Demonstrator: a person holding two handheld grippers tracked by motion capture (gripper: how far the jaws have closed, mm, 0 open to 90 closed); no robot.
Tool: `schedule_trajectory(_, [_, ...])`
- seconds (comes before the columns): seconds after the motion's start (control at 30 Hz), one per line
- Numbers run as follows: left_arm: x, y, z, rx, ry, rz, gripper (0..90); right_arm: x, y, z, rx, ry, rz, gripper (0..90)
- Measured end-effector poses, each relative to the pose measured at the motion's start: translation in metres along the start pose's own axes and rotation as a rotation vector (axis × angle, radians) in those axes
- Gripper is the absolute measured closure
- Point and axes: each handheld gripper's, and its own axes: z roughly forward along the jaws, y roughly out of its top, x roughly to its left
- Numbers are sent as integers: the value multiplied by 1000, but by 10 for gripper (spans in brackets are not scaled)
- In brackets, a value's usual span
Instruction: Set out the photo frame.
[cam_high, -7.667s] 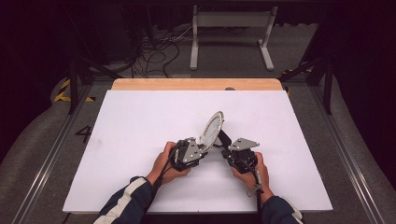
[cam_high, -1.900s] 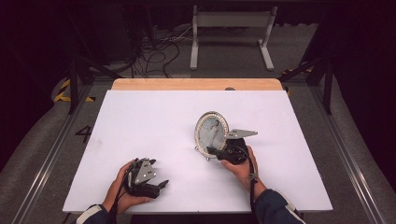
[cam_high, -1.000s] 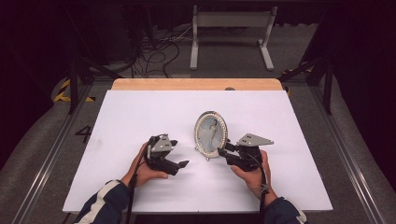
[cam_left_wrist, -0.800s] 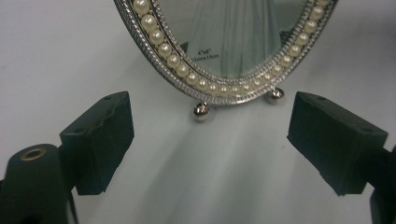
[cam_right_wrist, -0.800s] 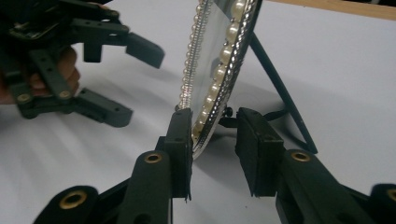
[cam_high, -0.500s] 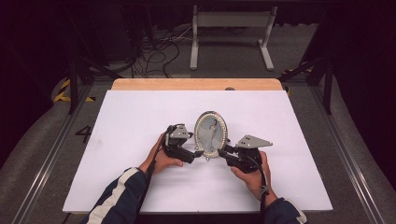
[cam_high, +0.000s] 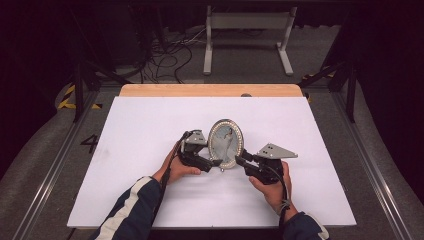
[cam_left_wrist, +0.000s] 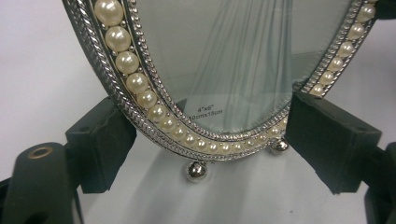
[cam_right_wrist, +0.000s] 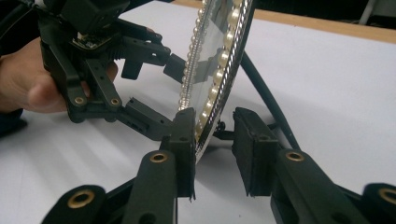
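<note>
On the white desk (cam_high: 150, 130), ringed by a dark room with floor cables (cam_high: 170, 50), an oval pearl frame (cam_high: 226, 143) stands upright between my two sets of fingers. My right gripper (cam_right_wrist: 215, 140) grips its rim edge-on; my left gripper (cam_left_wrist: 205, 140) straddles the frame's lower edge, fingers apart, just beside it. Up close, the left gripper view shows two ball feet (cam_left_wrist: 196, 171).

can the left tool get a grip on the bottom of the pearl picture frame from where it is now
Probably yes. The left tool already has its jaws on either side of the oval pearl picture frame at its lower rim, with nothing between pads and rim. The right tool straddles the frame's edge elsewhere and does not block it.
</note>
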Motion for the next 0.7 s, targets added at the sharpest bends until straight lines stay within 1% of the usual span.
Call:
schedule_trajectory(0.13, [1, 0, -1, 0, 2, 3, 220, 1, 1, 0, -15, -2, 4, 741])
schedule_trajectory(0.2, [1, -1, -3, -4, 0, 1, 264, 1, 1, 0, -17, -4, -1, 760])
schedule_trajectory(0.27, [1, 0, -4, 5, 6, 13, 282, 1, 1, 0, -18, -10, 0, 761])
schedule_trajectory(0.37, [0, 0, -6, 18, 16, 18, 288, 0, 2, 1, -16, -10, 2, 763])
schedule_trajectory(0.53, [-3, -1, -10, 43, 26, 27, 287, -1, 3, 4, -13, -13, 20, 766])
schedule_trajectory(0.67, [-6, -6, -15, 45, 29, 27, 279, -3, 4, 7, -13, -23, 15, 767])
schedule_trajectory(0.7, [-6, -7, -16, 47, 29, 30, 278, -3, 5, 8, -14, -19, 24, 765])
